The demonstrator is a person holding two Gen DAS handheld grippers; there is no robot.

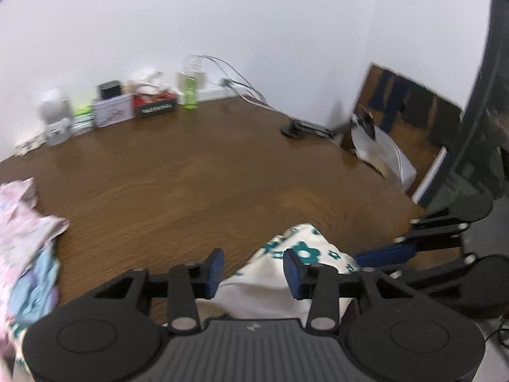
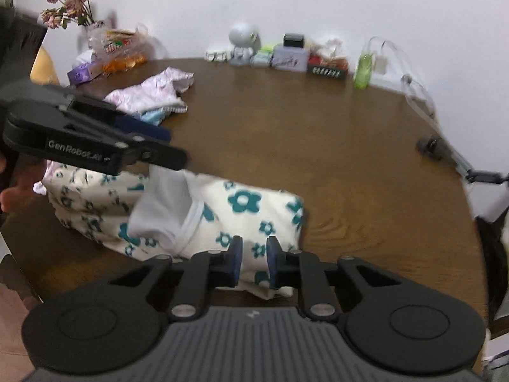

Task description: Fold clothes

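Note:
A white garment with teal flowers [image 2: 241, 210] lies partly folded on the brown table [image 2: 318, 133], its white inside and trimmed edge turned up at the middle. My right gripper [image 2: 254, 259] is open a little over the garment's near right corner, the cloth showing between its blue pads. My left gripper [image 1: 253, 272] is open above the same garment [image 1: 305, 248]; in the right wrist view it [image 2: 165, 146] hovers over the garment's left part. The right gripper's fingers [image 1: 391, 253] show at the right of the left wrist view.
A pile of pink and light blue clothes [image 2: 152, 95] lies at the far left of the table, also in the left wrist view [image 1: 25, 242]. Boxes, a green bottle [image 2: 362, 70], a toy figure, snack bags and dried flowers line the wall. Cables and a lamp base [image 1: 292, 130] sit at the right.

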